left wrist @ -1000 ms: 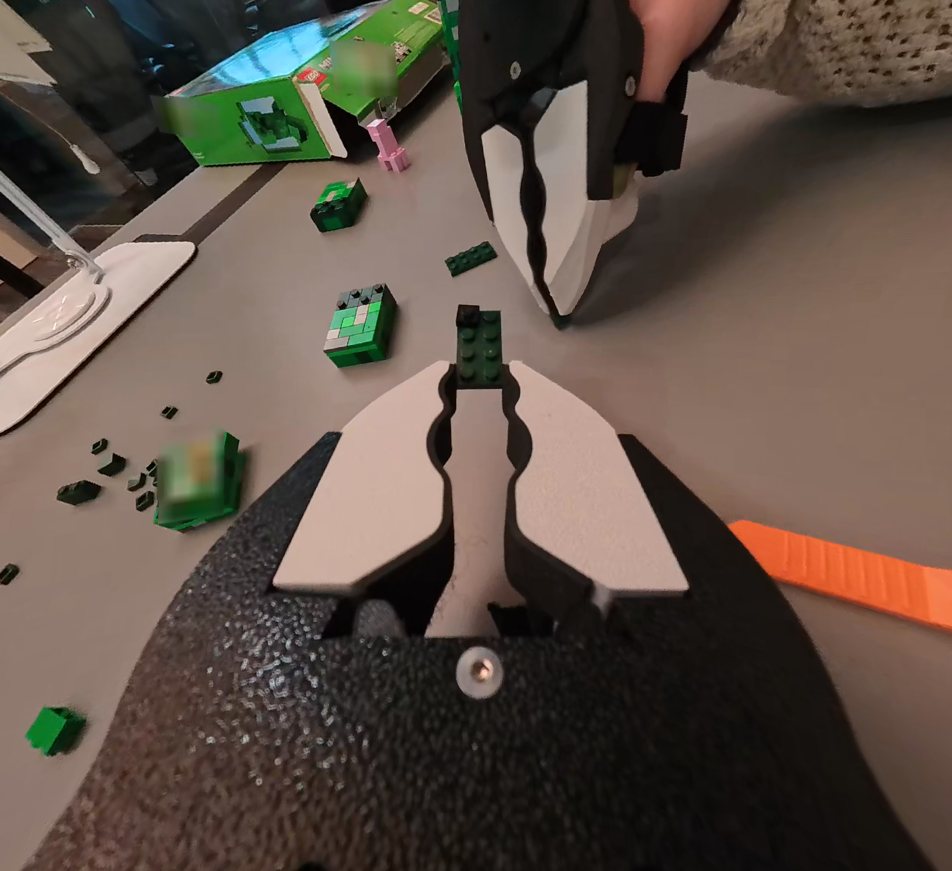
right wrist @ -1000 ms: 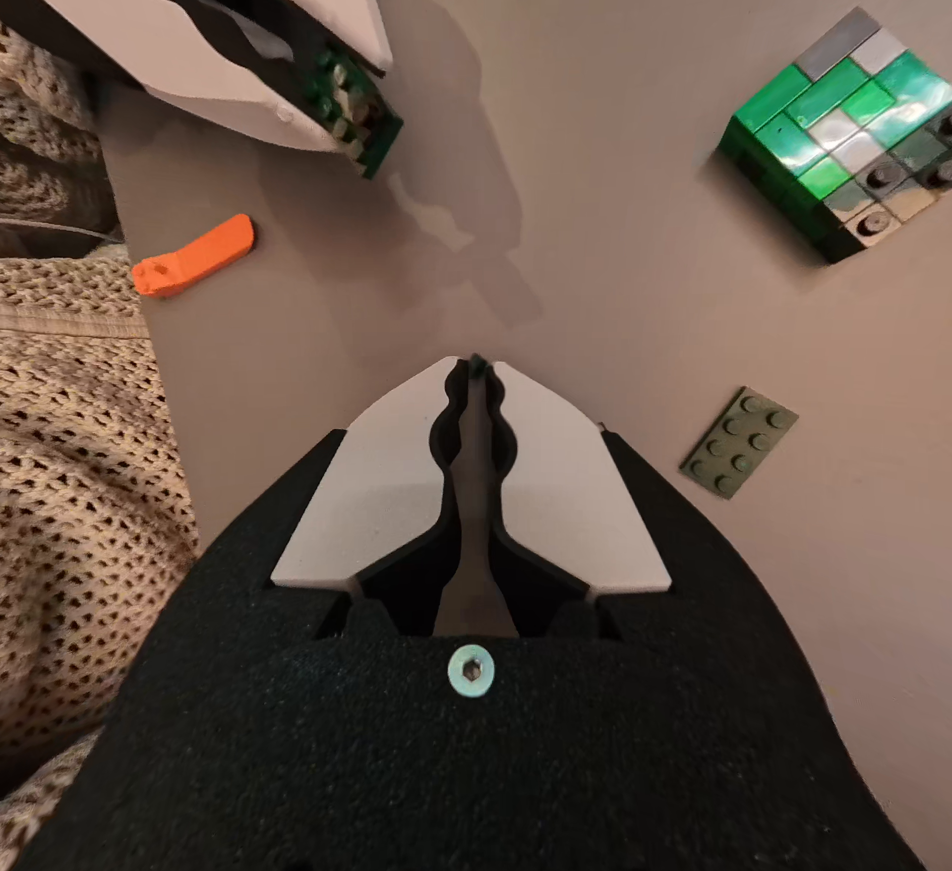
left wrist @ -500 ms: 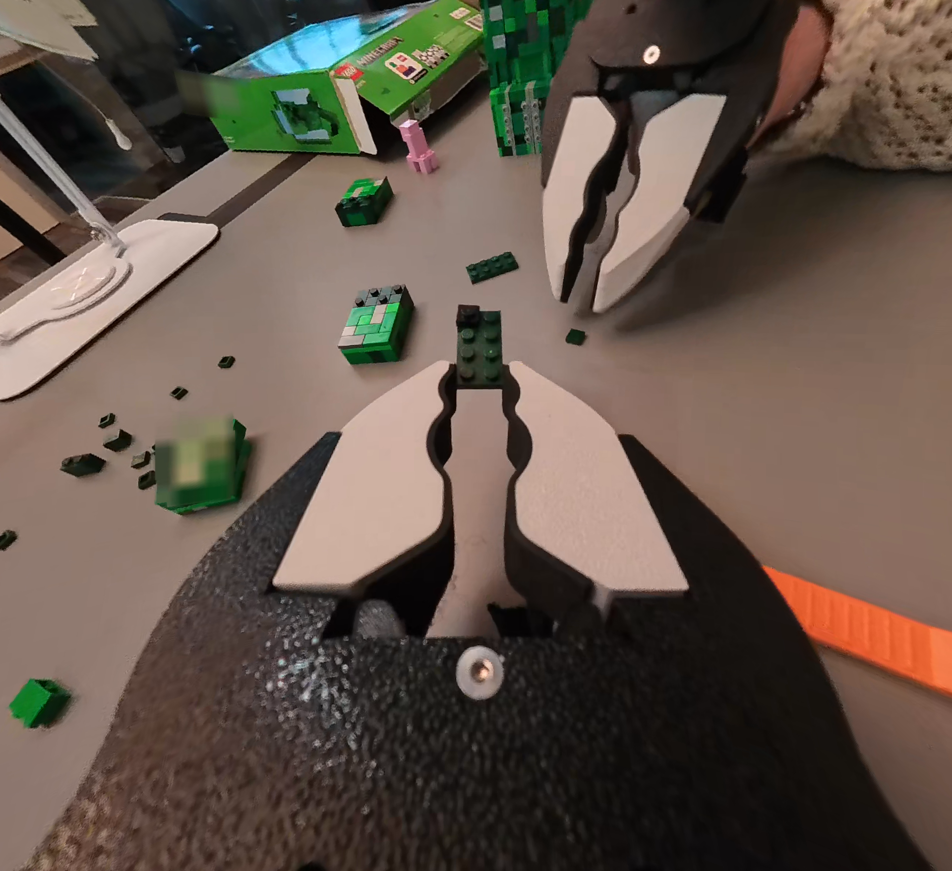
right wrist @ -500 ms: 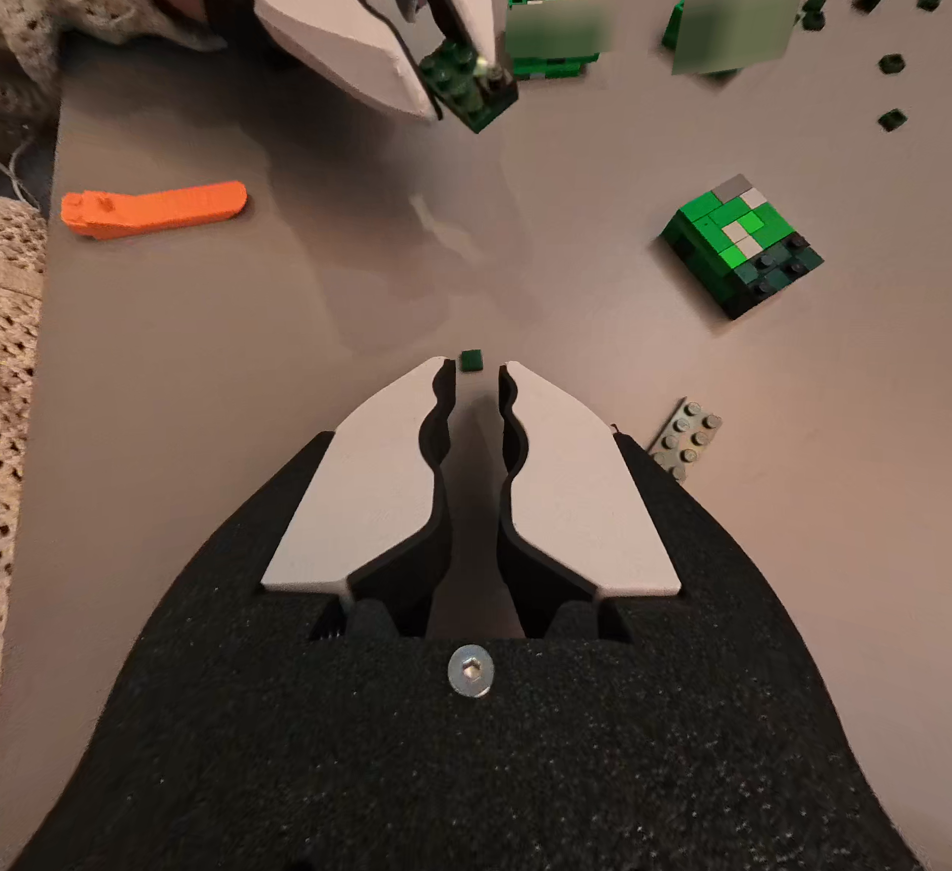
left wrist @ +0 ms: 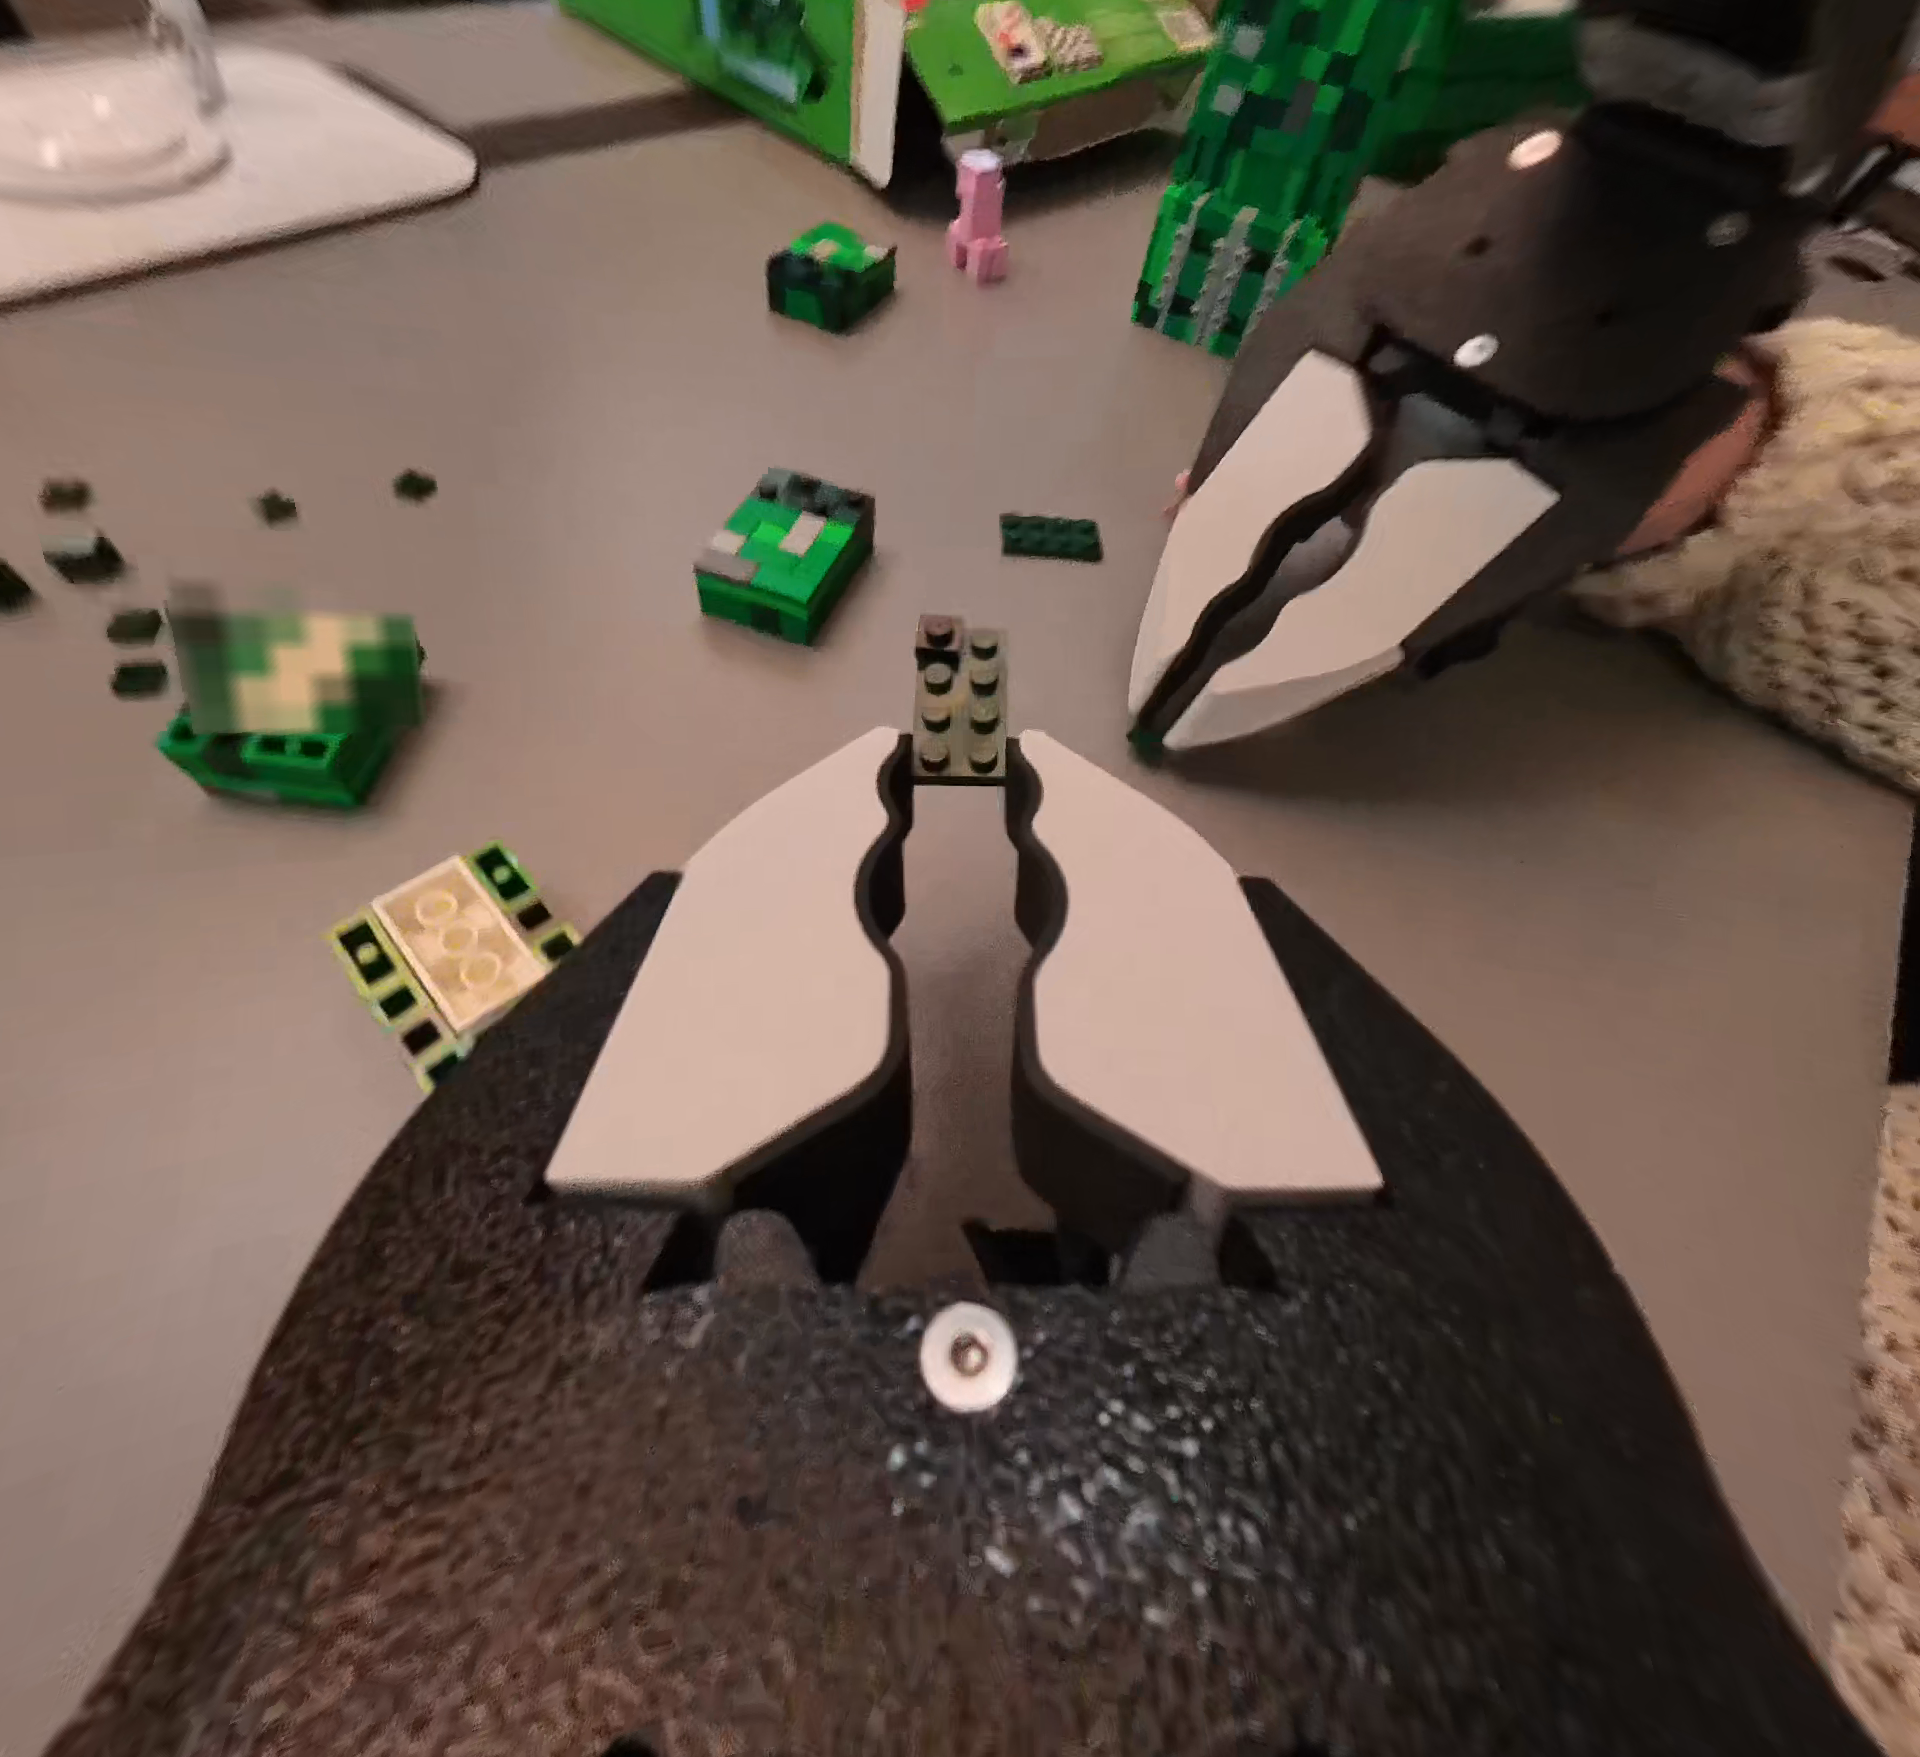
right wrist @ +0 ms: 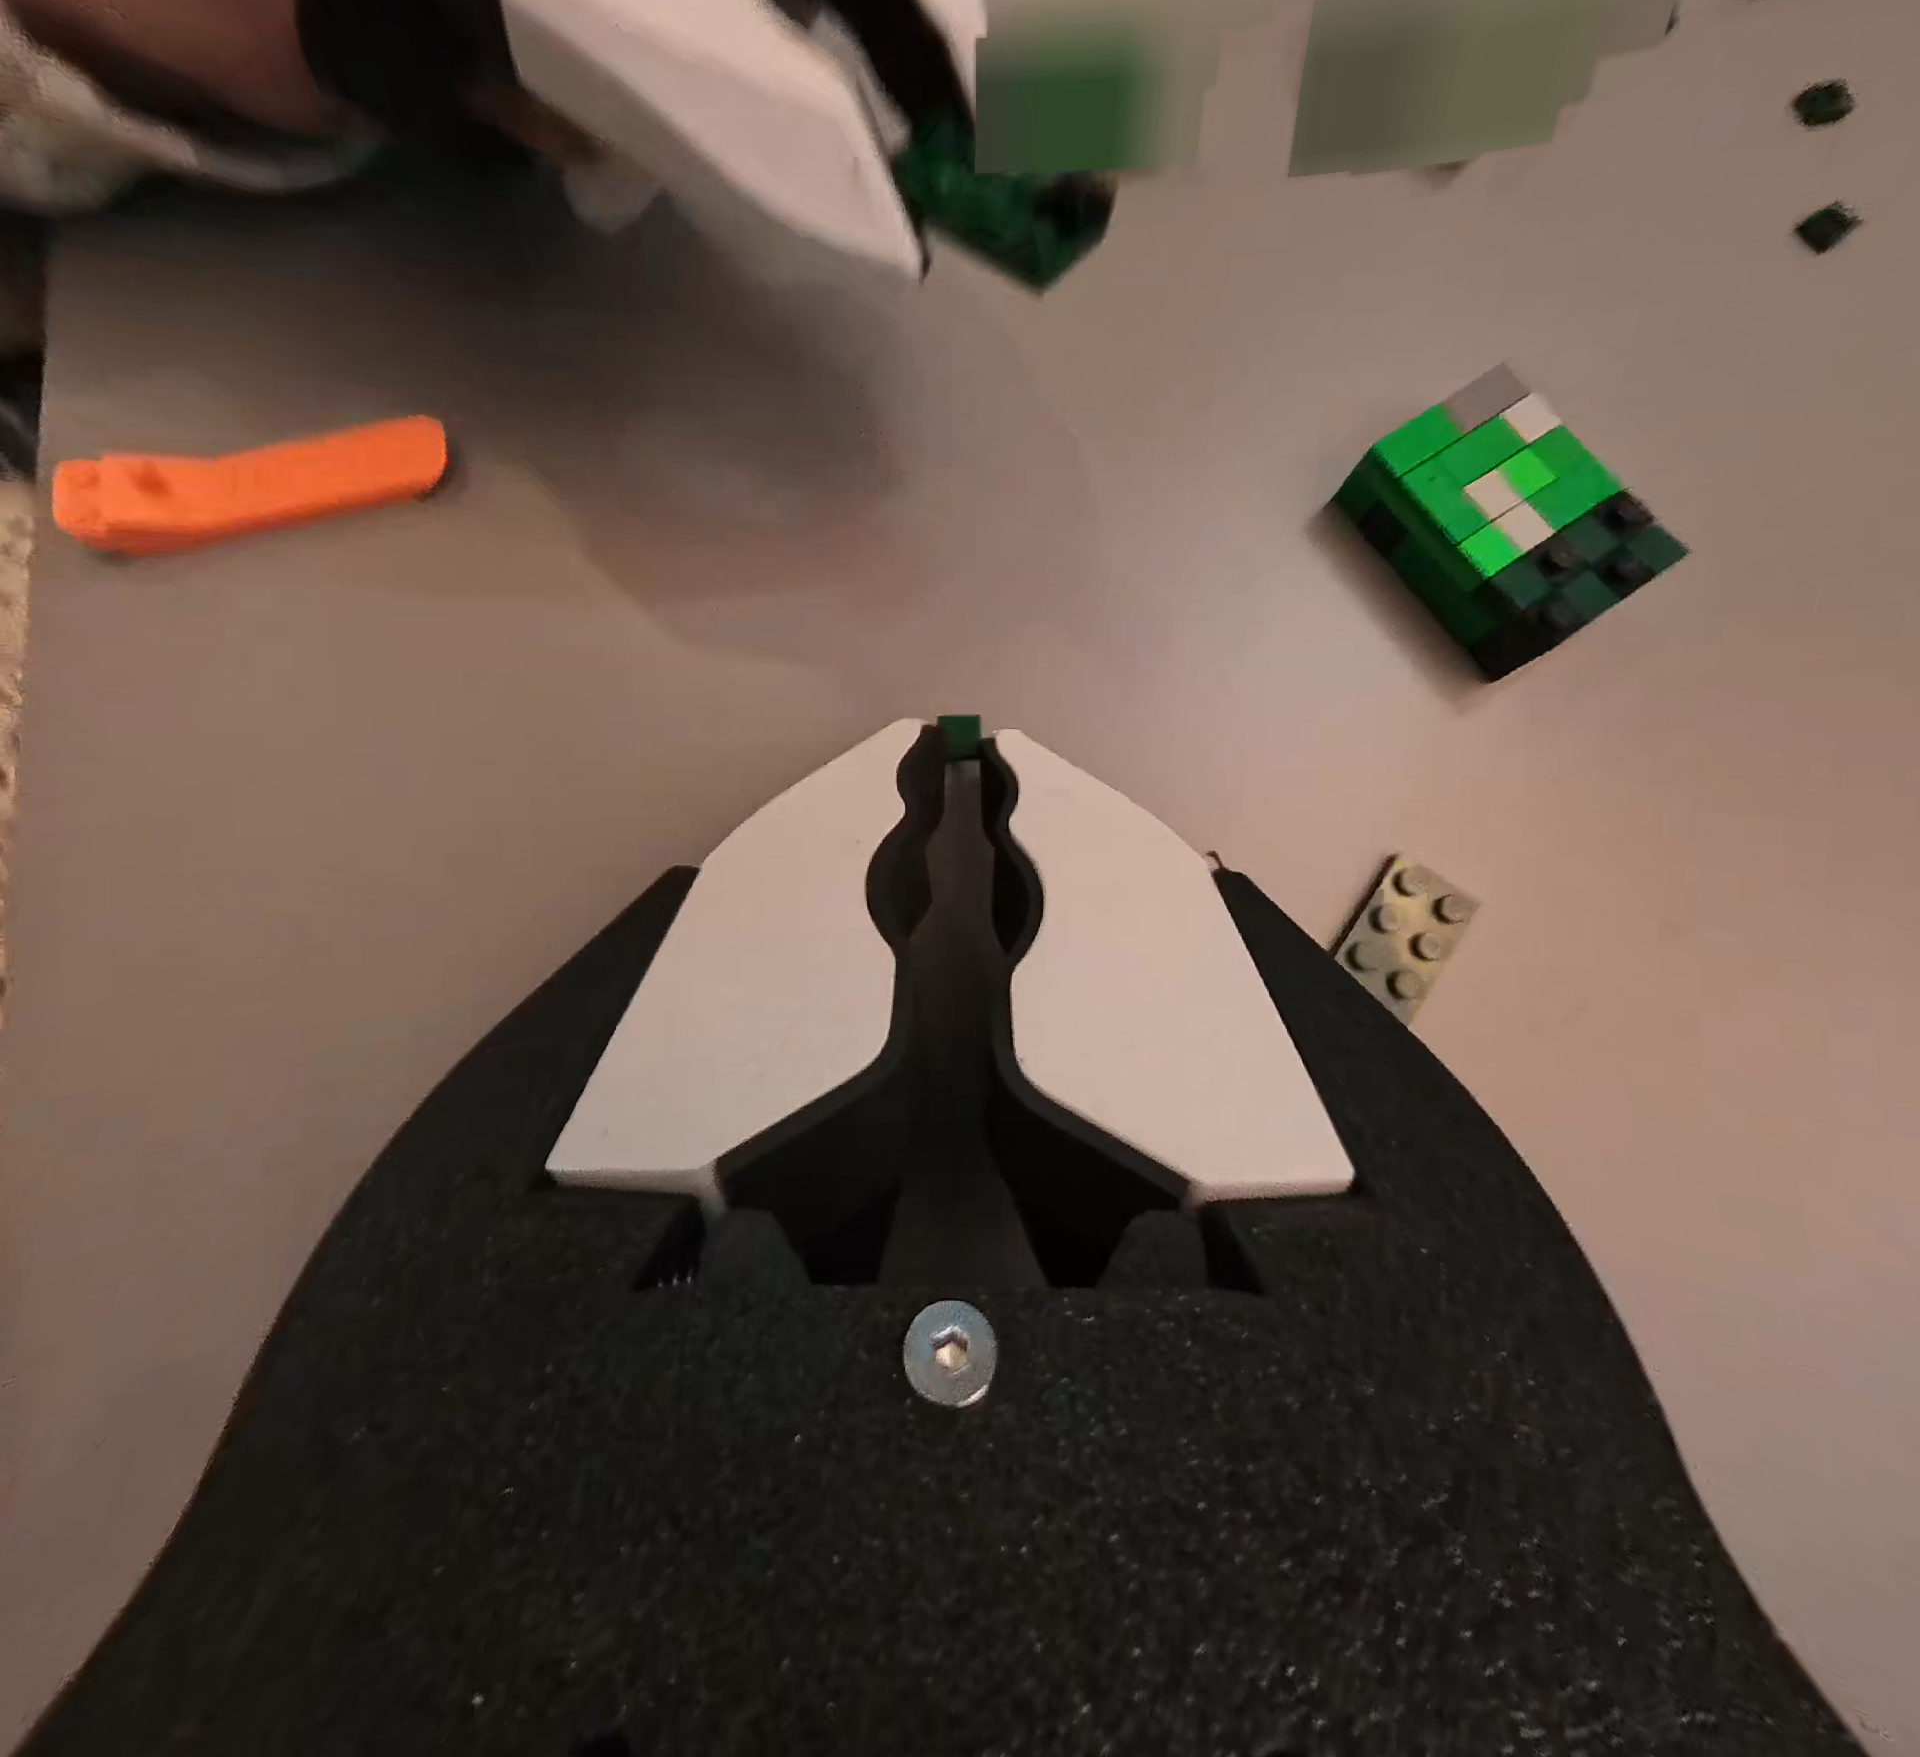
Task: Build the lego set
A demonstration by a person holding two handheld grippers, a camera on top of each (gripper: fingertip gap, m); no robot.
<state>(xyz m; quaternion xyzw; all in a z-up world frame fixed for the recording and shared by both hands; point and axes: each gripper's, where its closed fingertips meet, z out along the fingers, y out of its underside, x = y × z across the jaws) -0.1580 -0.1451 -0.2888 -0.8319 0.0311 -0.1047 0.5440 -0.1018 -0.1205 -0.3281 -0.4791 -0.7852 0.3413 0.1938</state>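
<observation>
My left gripper is shut on a dark green studded plate with a small black piece on its far end, held above the grey table. In the right wrist view, the left gripper and its plate show blurred at the top. My right gripper is shut on a small dark green piece at its tips, low over the table. In the left wrist view the right gripper points down, its tips at the table right of my plate.
A green block assembly and a loose dark green plate lie ahead. An orange brick separator lies near the edge. A tall green model, a green box, a pink figure and scattered small pieces stand farther off. Tip to tip, the grippers are about 8 centimetres apart.
Half a second ago my right gripper was open with the small green piece on the table at its tips; now it has shut on the piece. The left gripper has shifted with its plate.
</observation>
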